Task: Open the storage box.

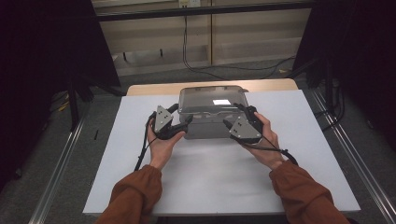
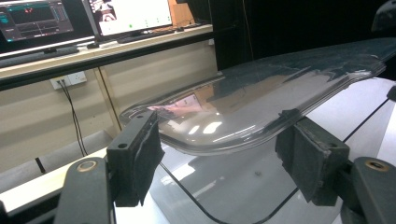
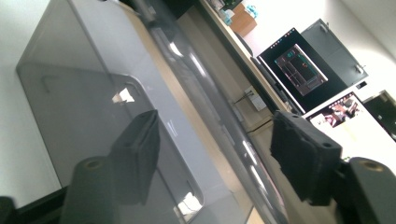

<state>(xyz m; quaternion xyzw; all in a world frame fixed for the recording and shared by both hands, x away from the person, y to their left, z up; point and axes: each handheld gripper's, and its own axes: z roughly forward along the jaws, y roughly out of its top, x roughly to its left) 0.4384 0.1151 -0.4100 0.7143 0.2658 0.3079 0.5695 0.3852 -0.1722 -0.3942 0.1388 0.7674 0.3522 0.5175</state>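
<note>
Smoky transparent plastic lidded box [image 1: 210, 116] on white desk [image 1: 205, 177], left gripper [image 1: 184, 125] straddling lid rim, right gripper [image 1: 229, 125] apart, monitors visible in gripper views.

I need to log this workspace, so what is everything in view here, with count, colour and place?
Storage box: one, smoky grey see-through plastic, far middle of the board.
Lid: one, clear grey, on top of the box; its edge lies between the left claw's pads without visible contact.
Board: one, white, covering the table.
Table: one, light wood, its far edge showing.
Cables: several, black, on the floor behind.
Monitors: at least two, lit, on the back desk.
Left claw: one, black, at the box's left end, open.
Right claw: one, black, at the box's right end, open.
Sleeves: two, rust brown, bottom.
</note>
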